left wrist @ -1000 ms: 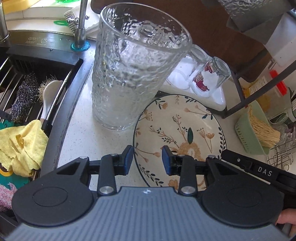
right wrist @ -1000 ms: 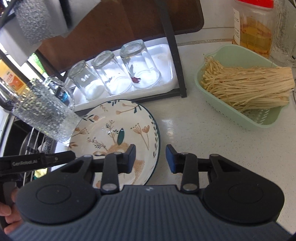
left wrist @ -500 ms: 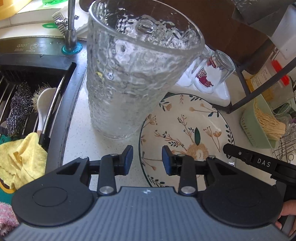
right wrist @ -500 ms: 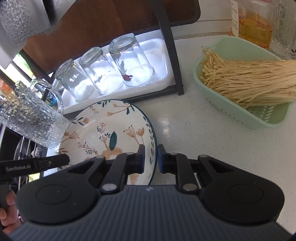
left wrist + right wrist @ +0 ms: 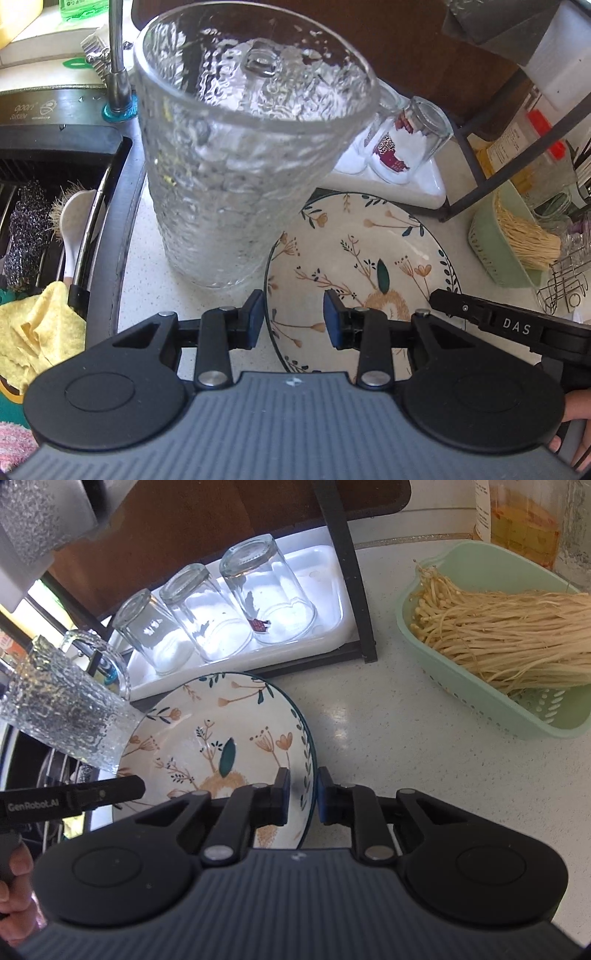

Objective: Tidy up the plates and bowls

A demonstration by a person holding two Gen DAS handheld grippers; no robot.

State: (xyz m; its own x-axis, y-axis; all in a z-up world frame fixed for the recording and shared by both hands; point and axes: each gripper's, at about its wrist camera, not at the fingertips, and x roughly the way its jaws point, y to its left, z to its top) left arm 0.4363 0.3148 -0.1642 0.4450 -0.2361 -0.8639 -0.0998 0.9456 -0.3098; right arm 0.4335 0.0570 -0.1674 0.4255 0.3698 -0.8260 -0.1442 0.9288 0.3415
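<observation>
A pale speckled surface (image 5: 388, 738) catches bright daylight, with a dark sink (image 5: 55, 177) at one side and a black-framed rack (image 5: 343, 572) behind.

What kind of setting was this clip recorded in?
Most likely a home kitchen counter beside a sink: a faucet stands over it, upturned glasses drain on a white tray, and a floral plate lies near a green basket of enoki mushrooms.

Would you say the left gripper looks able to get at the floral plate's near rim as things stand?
Probably yes. The left gripper is open right over the floral plate rim; the textured glass mug stands just beside, and the right gripper pinches the far rim.
</observation>
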